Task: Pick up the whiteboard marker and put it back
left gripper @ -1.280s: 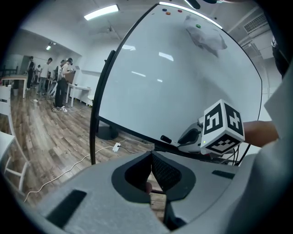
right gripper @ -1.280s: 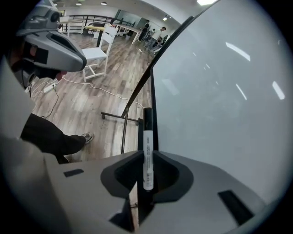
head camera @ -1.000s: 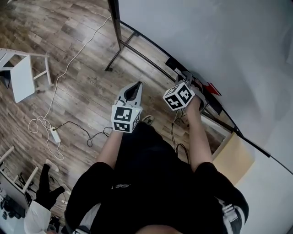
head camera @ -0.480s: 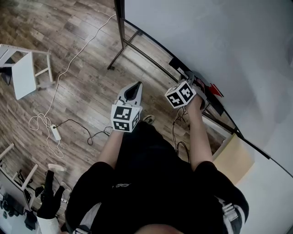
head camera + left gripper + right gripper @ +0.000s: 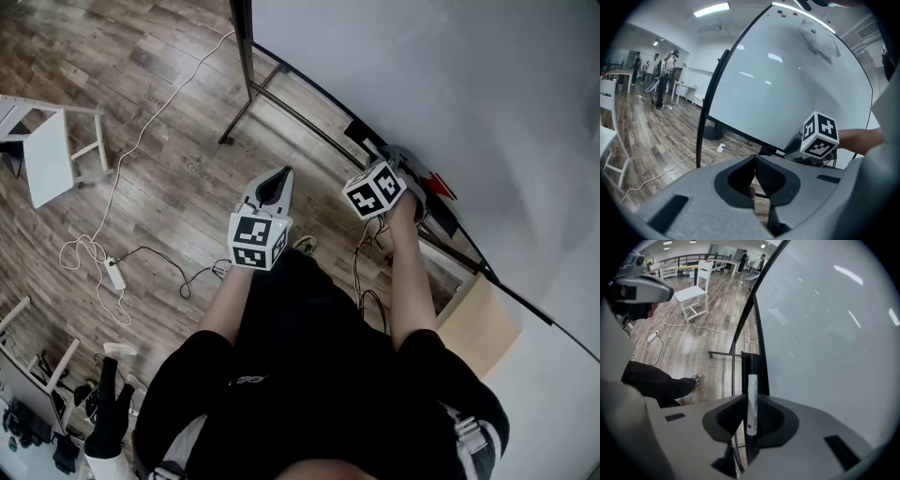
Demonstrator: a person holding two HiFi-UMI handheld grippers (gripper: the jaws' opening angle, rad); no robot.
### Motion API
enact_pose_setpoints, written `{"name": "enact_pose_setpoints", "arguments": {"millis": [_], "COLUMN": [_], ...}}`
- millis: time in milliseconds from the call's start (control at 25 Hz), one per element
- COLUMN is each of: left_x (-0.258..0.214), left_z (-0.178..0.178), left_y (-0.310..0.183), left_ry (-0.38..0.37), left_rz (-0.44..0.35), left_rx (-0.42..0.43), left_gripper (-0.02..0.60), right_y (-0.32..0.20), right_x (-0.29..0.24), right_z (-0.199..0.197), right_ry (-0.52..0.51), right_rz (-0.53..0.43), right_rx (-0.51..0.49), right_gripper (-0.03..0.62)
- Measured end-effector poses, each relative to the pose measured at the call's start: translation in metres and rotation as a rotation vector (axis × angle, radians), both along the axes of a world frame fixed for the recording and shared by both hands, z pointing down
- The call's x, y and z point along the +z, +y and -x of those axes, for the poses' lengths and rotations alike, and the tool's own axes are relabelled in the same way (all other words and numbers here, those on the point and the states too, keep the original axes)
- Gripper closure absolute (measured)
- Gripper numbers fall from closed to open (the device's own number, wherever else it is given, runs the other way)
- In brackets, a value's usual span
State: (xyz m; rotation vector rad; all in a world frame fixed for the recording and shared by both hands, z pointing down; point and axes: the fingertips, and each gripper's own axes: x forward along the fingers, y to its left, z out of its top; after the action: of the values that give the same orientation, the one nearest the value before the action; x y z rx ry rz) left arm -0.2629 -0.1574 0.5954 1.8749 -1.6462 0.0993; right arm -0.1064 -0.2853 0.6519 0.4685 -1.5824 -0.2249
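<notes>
The left gripper [image 5: 754,160] hangs at 9 o'clock of the right one, its dark ribbed jaws pressed together on nothing. The right gripper [image 5: 750,398], the one nearer the board, pinches the marker [image 5: 752,394]. The marker is a slim, smooth white cylinder, its long axis running toward 12 o'clock. It lines up with the narrow black tray [image 5: 751,363] just beyond its tip. The glossy whiteboard [image 5: 825,333] rises at 2 o'clock. Setting the marker down flat looks like the next move.
</notes>
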Motion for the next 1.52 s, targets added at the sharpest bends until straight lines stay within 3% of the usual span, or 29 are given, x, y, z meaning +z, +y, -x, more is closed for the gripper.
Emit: {"name": "enact_pose_setpoints", "arguments": {"millis": [240,480,720,840,1120,1520], "left_x": [0.000,-0.004,-0.021,-0.031,-0.047,-0.072], "left_z": [-0.007,-0.013,-0.031,-0.045,-0.098,-0.197], "left_y": [-0.003,0.000,-0.007,-0.009,-0.005,0.037], "left_ry": [-0.003,-0.006,-0.027,-0.038,-0.077,-0.089], "left_rz": [-0.002,-0.005,-0.041,-0.057,-0.087,-0.122], "left_rx": [0.015,0.030,0.059,0.069,0.111,0.175], "left_gripper": [0.575,0.575,0.575,0.575,0.575,0.575], "right_y": [-0.003,-0.006,0.005,0.019,0.059,0.128], "right_x": [-0.002,-0.020,-0.052,-0.068,-0.103,-0.146], "right_z": [-0.003,-0.005,-0.006,-0.011,-0.054,-0.149], "right_ry": [-0.026,-0.073,-0.237,-0.333,-0.493,-0.800], "right_rz": [-0.017,-0.107,-0.182,-0.208,-0.268,-0.245], "right_rx": [0.014,0.012,0.038,0.053,0.083,0.303], "right_gripper": [0.508,0.490,0.493,0.536,0.592,0.594]}}
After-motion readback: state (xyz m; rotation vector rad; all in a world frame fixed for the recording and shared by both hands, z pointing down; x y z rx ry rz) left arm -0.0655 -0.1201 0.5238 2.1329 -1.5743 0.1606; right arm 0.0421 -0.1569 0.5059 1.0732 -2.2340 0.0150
